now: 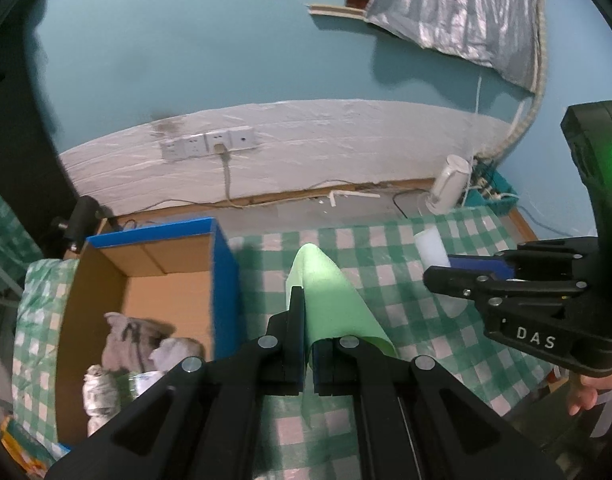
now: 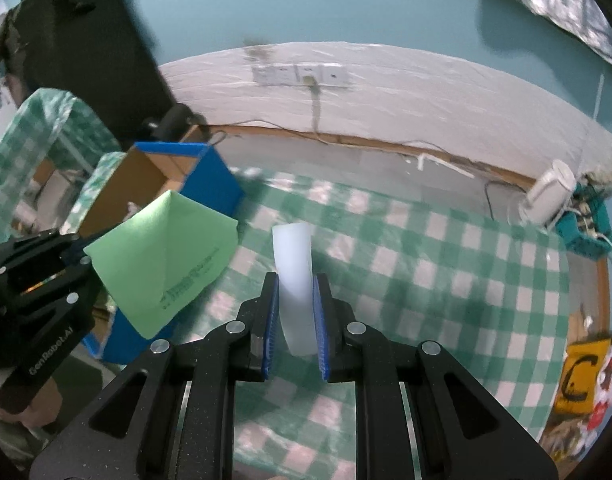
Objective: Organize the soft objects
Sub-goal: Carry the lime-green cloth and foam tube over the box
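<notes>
The left claw (image 1: 307, 320) is clamped on a green cloth (image 1: 325, 296), which stands up between its fingers and drapes over the right one. From the right wrist the same cloth (image 2: 166, 264) hangs as a folded sheet with dark print along one edge, held above the near corner of the box (image 2: 210, 180). The right claw (image 2: 296, 312) is clamped on a white strip (image 2: 292, 264) that curves upward between its blue pads (image 2: 272, 320). In the left view that claw (image 1: 445, 268) comes in from the right with the strip (image 1: 431, 248) sticking out past its tip.

The box (image 1: 222, 272) is cardboard with blue outer walls, and it sits on the bench (image 1: 405, 312) just left of the left claw. Inside it lie a grey cloth (image 1: 134, 340) and a crumpled whitish bundle (image 1: 100, 392); only the left view looks down into it. Only the right view shows a yellow item (image 2: 581, 376) with a black mark at the bench's right end, and a dark-haired person (image 2: 10, 48) at the far left.

The bench wears a green-and-white checked cover. Beyond it stand a white fan (image 1: 447, 184) and a teal basket (image 1: 491, 194) of cables. The wall is teal above and white below, with a row of sockets (image 1: 208, 144), one with a plug and cord. A grey curtain (image 1: 465, 8) hangs at upper right.
</notes>
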`<state>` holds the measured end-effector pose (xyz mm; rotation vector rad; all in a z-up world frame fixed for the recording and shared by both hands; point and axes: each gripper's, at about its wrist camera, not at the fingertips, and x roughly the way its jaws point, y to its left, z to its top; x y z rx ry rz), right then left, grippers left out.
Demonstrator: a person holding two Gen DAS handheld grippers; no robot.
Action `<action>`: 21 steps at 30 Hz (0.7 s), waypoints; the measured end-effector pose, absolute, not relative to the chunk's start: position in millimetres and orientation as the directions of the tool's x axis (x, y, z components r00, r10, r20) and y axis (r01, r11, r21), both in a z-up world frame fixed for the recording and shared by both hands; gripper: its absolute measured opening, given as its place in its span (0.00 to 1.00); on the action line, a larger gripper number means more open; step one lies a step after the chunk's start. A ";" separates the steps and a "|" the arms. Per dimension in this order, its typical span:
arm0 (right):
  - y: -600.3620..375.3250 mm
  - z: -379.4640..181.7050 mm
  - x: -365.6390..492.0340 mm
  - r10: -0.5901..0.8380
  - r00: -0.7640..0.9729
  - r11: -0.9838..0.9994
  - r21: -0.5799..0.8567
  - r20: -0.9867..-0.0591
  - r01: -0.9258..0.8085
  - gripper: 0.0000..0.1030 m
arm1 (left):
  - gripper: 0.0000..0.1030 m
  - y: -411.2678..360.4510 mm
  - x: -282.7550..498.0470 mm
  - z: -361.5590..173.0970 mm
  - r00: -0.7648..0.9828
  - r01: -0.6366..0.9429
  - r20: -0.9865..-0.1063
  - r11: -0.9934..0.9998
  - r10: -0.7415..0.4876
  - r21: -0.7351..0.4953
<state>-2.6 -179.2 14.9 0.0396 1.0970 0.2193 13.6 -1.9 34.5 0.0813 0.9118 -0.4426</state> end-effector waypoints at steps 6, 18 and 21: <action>-137.4 22.1 10.5 0.233 0.428 0.963 0.148 -0.873 -0.224 0.15 | 0.03 33.0 15.9 40.6 0.561 0.348 -0.767 0.930 -0.310 -0.121; -56.0 28.0 32.3 0.302 0.394 0.924 0.165 -0.868 -0.345 0.15 | 0.03 99.5 17.3 43.6 0.607 0.237 -0.751 0.961 -0.260 -0.141; -35.0 21.2 38.2 0.322 0.362 0.911 0.183 -0.875 -0.369 0.15 | 0.03 115.7 20.6 34.7 0.600 0.204 -0.763 0.968 -0.240 -0.144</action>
